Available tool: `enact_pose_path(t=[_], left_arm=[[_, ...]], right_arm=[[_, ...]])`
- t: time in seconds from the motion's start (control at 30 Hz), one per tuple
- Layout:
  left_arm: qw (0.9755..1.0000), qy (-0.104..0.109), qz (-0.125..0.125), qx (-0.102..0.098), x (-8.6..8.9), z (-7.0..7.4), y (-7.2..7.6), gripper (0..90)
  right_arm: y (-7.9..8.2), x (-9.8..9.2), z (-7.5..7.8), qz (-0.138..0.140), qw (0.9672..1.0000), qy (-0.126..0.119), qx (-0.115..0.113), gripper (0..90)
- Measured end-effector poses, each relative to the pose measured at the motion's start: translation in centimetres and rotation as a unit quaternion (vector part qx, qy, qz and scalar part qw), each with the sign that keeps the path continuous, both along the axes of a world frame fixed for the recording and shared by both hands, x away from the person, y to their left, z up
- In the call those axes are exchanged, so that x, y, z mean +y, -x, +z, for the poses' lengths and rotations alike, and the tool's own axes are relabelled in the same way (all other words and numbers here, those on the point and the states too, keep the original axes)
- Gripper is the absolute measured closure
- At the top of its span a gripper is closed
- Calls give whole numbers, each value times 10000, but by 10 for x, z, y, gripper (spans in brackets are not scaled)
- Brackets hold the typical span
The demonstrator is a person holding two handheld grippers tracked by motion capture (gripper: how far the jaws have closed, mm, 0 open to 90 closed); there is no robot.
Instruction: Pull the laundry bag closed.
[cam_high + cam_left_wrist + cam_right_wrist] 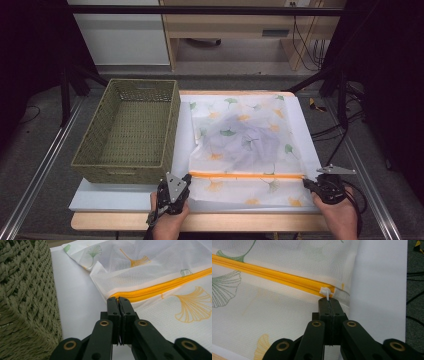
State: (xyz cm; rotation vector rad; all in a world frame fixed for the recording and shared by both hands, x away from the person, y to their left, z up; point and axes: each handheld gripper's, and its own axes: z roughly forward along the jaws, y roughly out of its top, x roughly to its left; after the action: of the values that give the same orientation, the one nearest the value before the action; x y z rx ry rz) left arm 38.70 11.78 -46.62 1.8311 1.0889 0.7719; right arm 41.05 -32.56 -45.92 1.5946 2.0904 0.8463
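Note:
A white mesh bag [245, 135] printed with ginkgo leaves lies flat on a white board [311, 145], with something greyish inside it. An orange zipper [245, 175] runs across its near part. My left gripper [189, 176] sits at the zipper's left end; in the left gripper view its jaws are shut [118, 300] on the bag's edge [105, 293] beside the zipper [162, 287]. My right gripper [305, 181] is at the zipper's right end. In the right gripper view it [329, 301] is shut on the white zipper pull [325, 290] at the end of the zipper [274, 273].
An empty green woven basket [140, 82] stands on the left, close to my left gripper; its wall [25, 290] looms in the left gripper view. The wooden table's front edge [225, 222] runs below my hands. Cables [345, 130] lie on the floor to the right.

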Motion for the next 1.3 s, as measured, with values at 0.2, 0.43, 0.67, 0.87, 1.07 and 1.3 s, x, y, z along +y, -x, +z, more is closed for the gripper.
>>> enact_pose_path(t=[0.2, 0.43, 0.67, 0.87, 1.07, 1.3], left_arm=[[10000, -26, 0, 51, 0, -2, 0, 877], [9999, -127, -33, 96, -2, -5, 0, 876], [9999, -119, -44, 115, -2, -5, -1, 875], [9998, -99, -80, 134, -3, -6, -2, 873], [9999, -79, -116, 84, -4, -5, -1, 857], [9996, -105, -225, -154, -9, 2, 2, 721]], right_arm=[[0, 1, -1, 18, 10000, 23, -14, 900], [1, 2, 0, 82, 9999, 13, -126, 900], [2, 1, -1, 99, 9998, 6, -150, 900], [3, 2, -1, 154, 9997, 1, -200, 900], [2, 4, -2, 203, 9996, 0, -207, 883], [4, 11, 2, 366, 9980, -139, -494, 722]])
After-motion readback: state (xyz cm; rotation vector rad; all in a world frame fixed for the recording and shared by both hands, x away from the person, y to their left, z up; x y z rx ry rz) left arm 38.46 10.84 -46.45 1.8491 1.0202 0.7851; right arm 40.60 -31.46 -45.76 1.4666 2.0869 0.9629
